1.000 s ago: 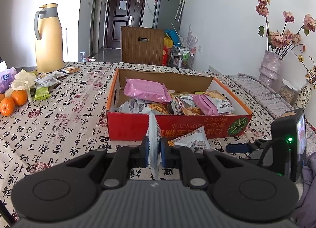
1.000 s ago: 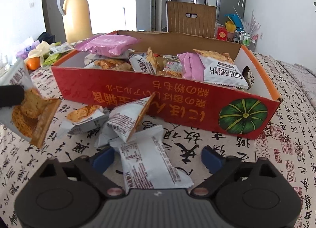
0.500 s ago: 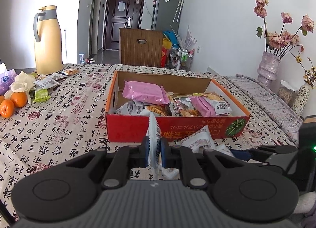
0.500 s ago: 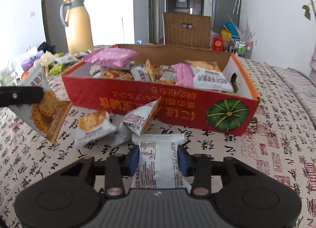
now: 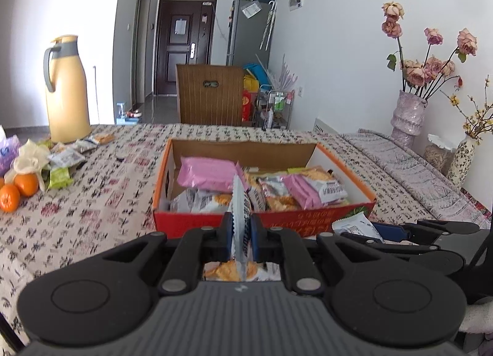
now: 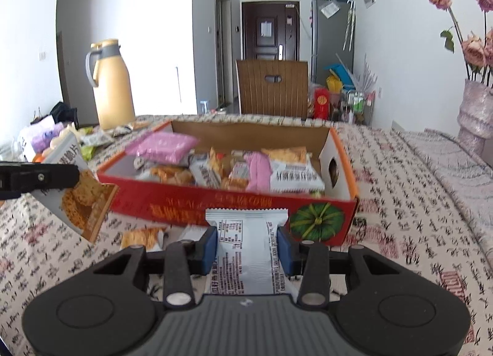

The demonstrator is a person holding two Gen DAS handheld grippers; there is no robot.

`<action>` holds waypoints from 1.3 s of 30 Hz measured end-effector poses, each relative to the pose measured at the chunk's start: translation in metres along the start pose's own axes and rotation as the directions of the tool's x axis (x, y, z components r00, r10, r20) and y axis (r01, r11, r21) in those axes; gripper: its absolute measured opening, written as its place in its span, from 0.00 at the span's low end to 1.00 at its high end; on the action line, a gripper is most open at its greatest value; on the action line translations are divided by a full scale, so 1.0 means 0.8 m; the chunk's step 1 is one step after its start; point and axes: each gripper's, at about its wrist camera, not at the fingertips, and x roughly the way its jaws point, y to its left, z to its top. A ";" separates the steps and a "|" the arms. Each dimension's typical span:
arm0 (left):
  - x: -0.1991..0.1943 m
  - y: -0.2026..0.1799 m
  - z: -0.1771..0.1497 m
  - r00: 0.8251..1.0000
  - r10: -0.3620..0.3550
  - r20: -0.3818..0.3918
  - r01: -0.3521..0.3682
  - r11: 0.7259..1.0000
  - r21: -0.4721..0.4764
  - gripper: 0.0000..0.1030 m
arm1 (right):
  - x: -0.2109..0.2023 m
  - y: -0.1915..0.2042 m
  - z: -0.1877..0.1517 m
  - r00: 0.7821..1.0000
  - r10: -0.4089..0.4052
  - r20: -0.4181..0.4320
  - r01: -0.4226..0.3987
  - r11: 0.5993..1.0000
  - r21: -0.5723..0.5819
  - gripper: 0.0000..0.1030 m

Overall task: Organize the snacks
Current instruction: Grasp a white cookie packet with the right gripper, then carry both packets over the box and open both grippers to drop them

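left tool [image 5: 240,234]: clamped on cracker packet [image 5: 238,202] | right tool [image 6: 246,246]: clamped on white packet [image 6: 246,251] | risk: thin edge grip slips before box [image 6: 234,205] ahead

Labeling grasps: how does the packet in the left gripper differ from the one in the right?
The left packet is pinched edge-on, thin between the pads; the right packet lies flat, held across its width. Left packet's face shows an orange snack photo; right packet shows white printed text. Both are lifted in front of the red box.
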 end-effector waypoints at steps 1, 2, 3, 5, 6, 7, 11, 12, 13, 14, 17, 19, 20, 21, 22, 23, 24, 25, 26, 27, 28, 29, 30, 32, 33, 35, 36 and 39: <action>0.000 -0.002 0.004 1.000 -0.002 0.006 0.002 1.000 0.004 0.12 | -0.001 0.000 0.004 1.000 -0.001 0.011 0.001 1.000 0.001 0.39; 0.001 -0.004 0.007 1.000 -0.003 0.011 0.003 1.000 0.008 0.12 | -0.002 -0.001 0.008 1.000 -0.002 0.021 0.001 1.000 0.003 0.39; 0.001 -0.007 0.011 1.000 -0.005 0.017 0.004 1.000 0.013 0.12 | -0.003 -0.001 0.011 1.000 -0.001 0.031 0.001 1.000 0.005 0.39; 0.004 -0.011 0.019 1.000 -0.007 0.027 0.006 1.000 0.020 0.12 | -0.003 -0.001 0.019 0.999 -0.002 0.051 0.002 1.000 0.008 0.39; 0.005 -0.013 0.023 0.999 -0.008 0.031 0.007 1.000 0.024 0.12 | -0.003 -0.001 0.023 0.998 -0.003 0.060 0.002 1.000 0.008 0.39; 0.007 -0.016 0.027 0.999 -0.010 0.036 0.009 1.000 0.027 0.12 | -0.003 -0.001 0.027 0.998 -0.002 0.068 0.002 1.000 0.009 0.39; 0.015 -0.025 0.041 0.999 -0.014 0.050 0.011 0.999 0.041 0.12 | 0.004 -0.002 0.043 0.996 -0.002 0.091 0.001 1.000 0.009 0.39; 0.018 -0.028 0.044 0.999 -0.014 0.051 0.012 0.999 0.045 0.12 | 0.006 -0.002 0.048 0.995 -0.002 0.095 0.001 1.000 0.010 0.39; 0.021 -0.030 0.047 0.999 -0.016 0.052 0.014 0.999 0.048 0.12 | 0.009 -0.002 0.052 0.995 -0.003 0.100 0.002 1.000 0.012 0.39; 0.024 -0.031 0.051 0.998 -0.017 0.053 0.015 0.999 0.050 0.12 | 0.012 -0.002 0.056 0.995 -0.004 0.104 0.003 1.000 0.013 0.39; 0.034 -0.035 0.063 0.998 -0.018 0.057 0.015 0.999 0.053 0.12 | 0.019 -0.004 0.068 0.993 -0.005 0.116 0.004 1.000 0.016 0.39; 0.043 -0.036 0.070 0.998 -0.016 0.058 0.013 0.999 0.052 0.12 | 0.026 -0.006 0.076 0.992 -0.007 0.123 0.005 1.000 0.018 0.39; 0.047 -0.037 0.074 0.998 -0.015 0.058 0.012 0.999 0.051 0.12 | 0.029 -0.007 0.081 0.992 -0.008 0.127 0.006 1.000 0.020 0.39; 0.052 -0.037 0.078 0.998 -0.014 0.058 0.011 0.999 0.050 0.12 | 0.033 -0.008 0.085 0.992 -0.009 0.129 0.006 1.000 0.024 0.39; 0.057 -0.038 0.081 0.998 -0.011 0.058 0.008 0.999 0.048 0.12 | 0.037 -0.010 0.088 0.991 -0.009 0.131 0.006 1.000 0.027 0.39; 0.062 -0.037 0.084 0.998 -0.007 0.057 0.004 0.999 0.045 0.12 | 0.041 -0.011 0.091 0.991 -0.012 0.133 0.008 0.999 0.031 0.39; 0.068 -0.036 0.088 0.998 -0.004 0.055 0.001 0.999 0.041 0.12 | 0.046 -0.012 0.094 0.991 -0.014 0.135 0.009 0.999 0.035 0.39; 0.073 -0.035 0.090 0.999 -0.003 0.052 0.001 0.999 0.037 0.12 | 0.051 -0.013 0.098 0.991 -0.015 0.136 0.010 0.999 0.038 0.39; 0.079 -0.034 0.093 0.999 0.000 0.048 -0.002 1.000 0.031 0.12 | 0.056 -0.015 0.100 0.990 -0.016 0.137 0.011 0.999 0.040 0.39; 0.085 -0.033 0.095 0.999 0.003 0.046 -0.004 1.000 0.026 0.12 | 0.060 -0.015 0.103 0.990 -0.018 0.139 0.013 0.999 0.042 0.39; 0.090 -0.031 0.097 0.999 0.006 0.044 -0.007 1.000 0.019 0.12 | 0.065 -0.016 0.105 0.990 -0.020 0.140 0.014 0.999 0.043 0.39; 0.096 -0.029 0.099 0.999 0.008 0.041 -0.009 1.000 0.011 0.12 | 0.070 -0.016 0.107 0.990 -0.023 0.141 0.017 0.999 0.044 0.39; 0.101 -0.027 0.100 0.999 0.011 0.038 -0.011 1.000 0.004 0.12 | 0.075 -0.016 0.109 0.990 -0.026 0.142 0.020 0.999 0.045 0.39; 0.113 -0.022 0.101 1.000 0.015 0.028 -0.014 1.000 -0.009 0.12 | 0.085 -0.018 0.110 0.989 -0.032 0.141 0.025 0.998 0.049 0.39; 0.119 -0.019 0.101 1.000 0.016 0.022 -0.015 1.000 -0.016 0.12 | 0.091 -0.019 0.111 0.990 -0.033 0.140 0.026 0.998 0.054 0.39; 0.131 -0.013 0.101 1.000 0.016 0.012 -0.016 0.999 -0.033 0.12 | 0.102 -0.019 0.110 0.990 -0.039 0.138 0.030 0.998 0.062 0.39; 0.137 -0.010 0.100 1.000 0.014 0.009 -0.014 0.999 -0.040 0.12 | 0.107 -0.020 0.109 0.990 -0.044 0.137 0.035 0.997 0.064 0.39; 0.153 -0.005 0.095 1.000 0.009 0.004 -0.009 0.999 -0.043 0.12 | 0.120 -0.022 0.102 0.987 -0.060 0.149 0.051 0.997 0.061 0.39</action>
